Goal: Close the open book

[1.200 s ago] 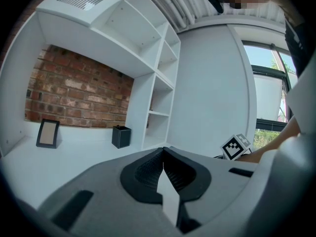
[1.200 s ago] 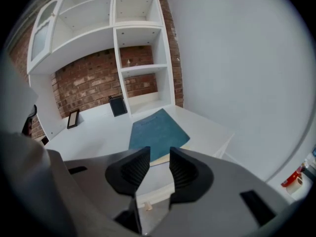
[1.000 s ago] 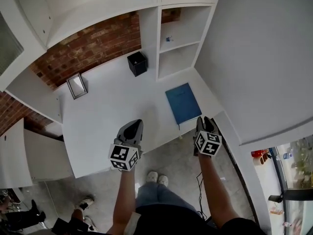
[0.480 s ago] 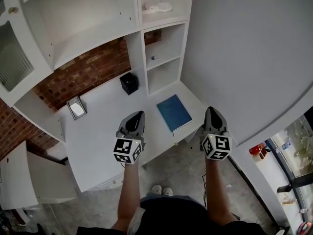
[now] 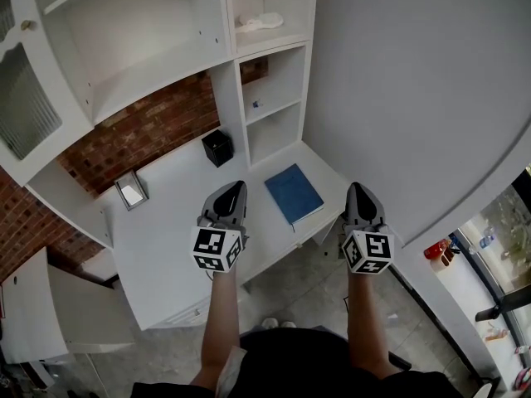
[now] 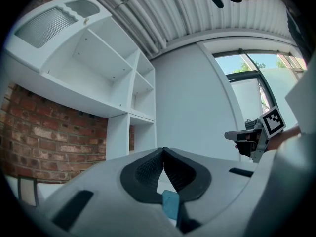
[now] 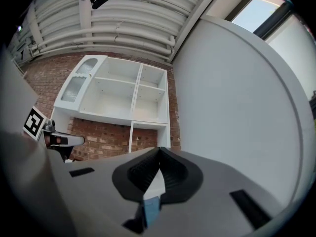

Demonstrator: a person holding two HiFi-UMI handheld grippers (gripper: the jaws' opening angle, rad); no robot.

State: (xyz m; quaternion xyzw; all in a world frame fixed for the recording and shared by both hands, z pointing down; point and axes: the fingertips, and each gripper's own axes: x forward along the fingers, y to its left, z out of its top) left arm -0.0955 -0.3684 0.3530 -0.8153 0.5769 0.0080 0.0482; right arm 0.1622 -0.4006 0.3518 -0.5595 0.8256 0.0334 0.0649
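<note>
I'm squinting at a pale lump [image 5: 259, 23] on the top shelf [image 5: 278, 38] — too small to name, a speck [image 5: 255, 104] in the cubby [image 5: 280, 81] below equally tiny, glass-fronted cabinet [image 5: 29, 98] running off the left edge, left gripper [image 5: 235, 186] covering some desk [image 5: 166, 239].

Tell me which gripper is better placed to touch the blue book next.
Left, narrowly: the left gripper looks slightly nearer the blue book, which already lies closed; the right gripper is equally shut and empty.
</note>
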